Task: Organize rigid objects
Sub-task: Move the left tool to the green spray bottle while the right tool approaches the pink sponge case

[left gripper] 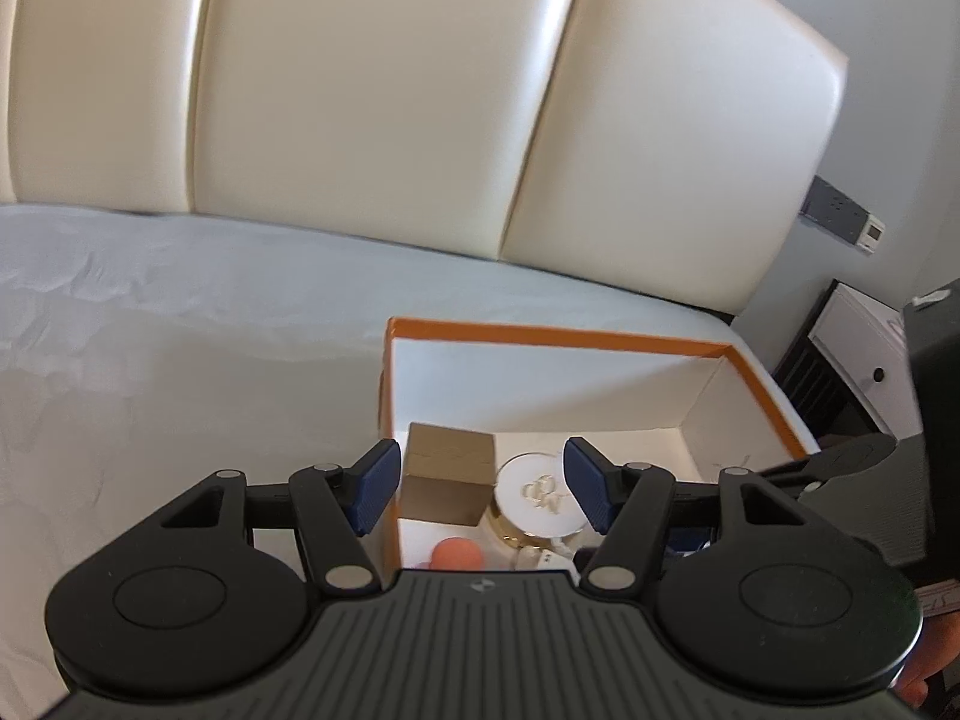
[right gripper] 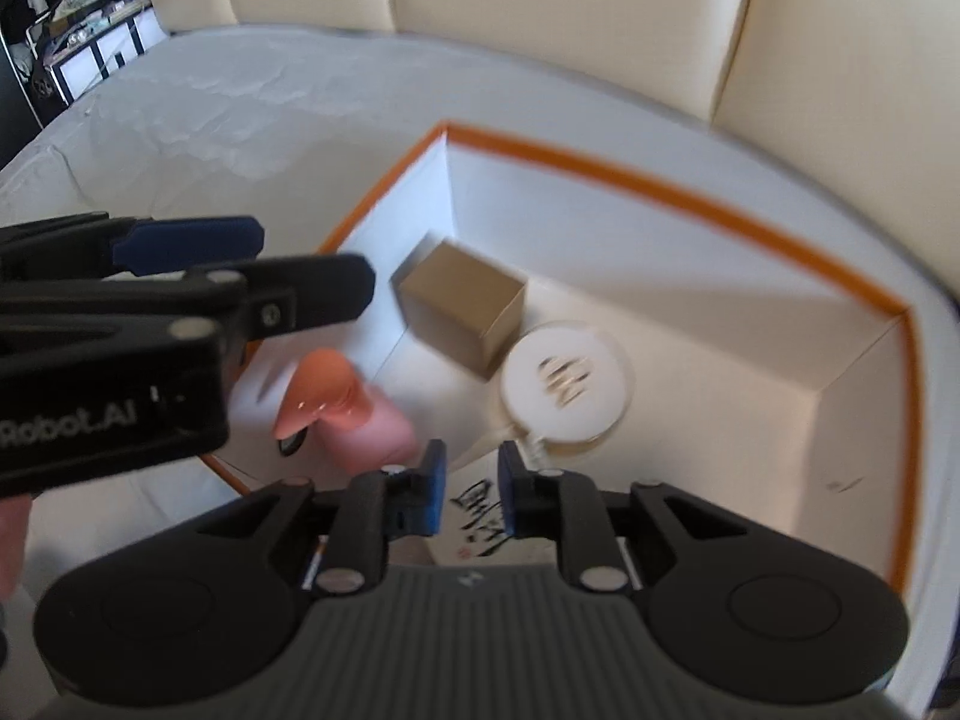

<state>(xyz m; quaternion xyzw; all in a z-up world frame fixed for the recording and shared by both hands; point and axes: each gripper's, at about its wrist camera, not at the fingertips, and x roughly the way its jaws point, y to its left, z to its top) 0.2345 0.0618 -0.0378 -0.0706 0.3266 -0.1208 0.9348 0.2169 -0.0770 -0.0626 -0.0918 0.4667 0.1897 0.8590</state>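
Box point(right gripper: 690, 192), orange-rimmed, lay on the bed near its headboard edge, holding a carton point(right gripper: 462, 312), a round tin point(right gripper: 567, 381) and a pink bottle point(right gripper: 354, 414). Left tongs point(left gripper: 480, 489) stood wide, empty; right tongs point(right gripper: 471, 489) narrow, apparently empty. Advice: lift the right clear without nudging the contents.

Bright daylight all around. Shiny glare on the cream headboard point(left gripper: 372, 90). Soft shadows inside the white box point(right gripper: 690, 300). Sharp on the left side, smeared and blurry on the right. Bent, curved lines near the edges, with dark corners.
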